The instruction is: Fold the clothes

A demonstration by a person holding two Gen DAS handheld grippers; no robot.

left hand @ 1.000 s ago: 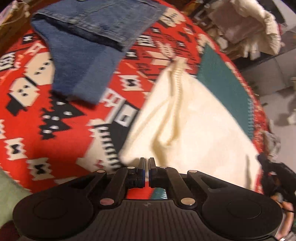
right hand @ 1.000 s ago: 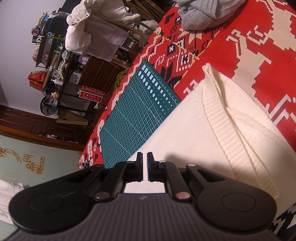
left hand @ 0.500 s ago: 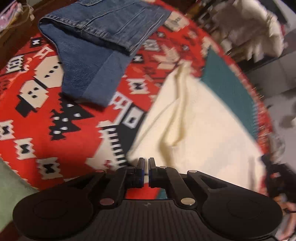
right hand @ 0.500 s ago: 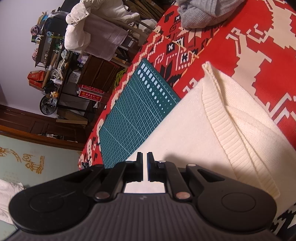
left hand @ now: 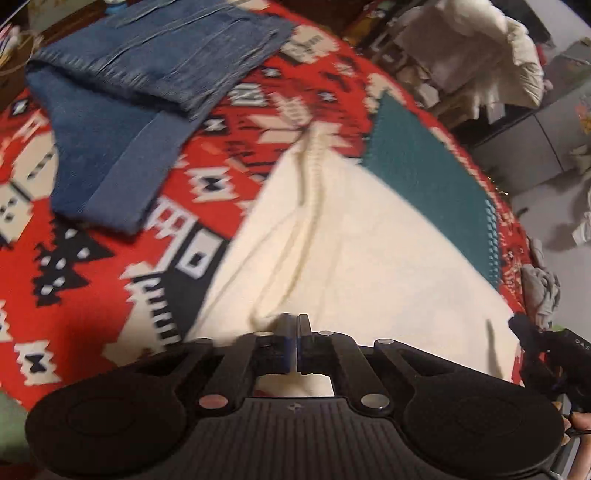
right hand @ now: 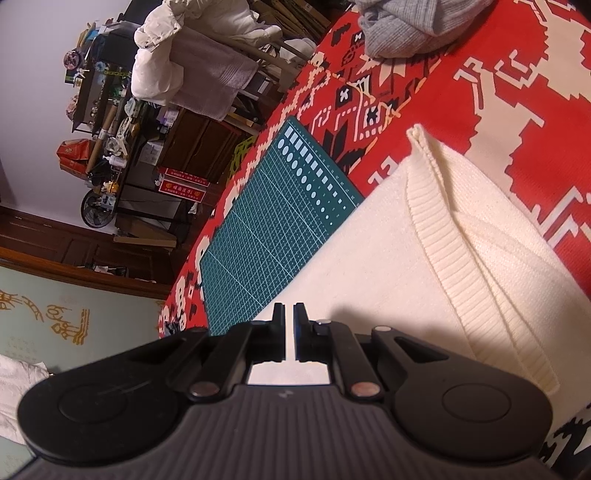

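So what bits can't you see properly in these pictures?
- Left wrist view: the folded blue denim jeans are smeared by motion blur, so seams and pockets are unreadable.
- Left wrist view: the left gripper body hides the near edge of the cream knitted sweater.
- Right wrist view: the grey knitted garment is cut off by the top edge.
- Right wrist view: the cream sweater covers part of the green gridded cutting mat.

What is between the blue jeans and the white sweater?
In the left wrist view, only the red patterned blanket lies between the blue jeans and the white sweater. That stretch carries nothing else; the two garments lie apart.
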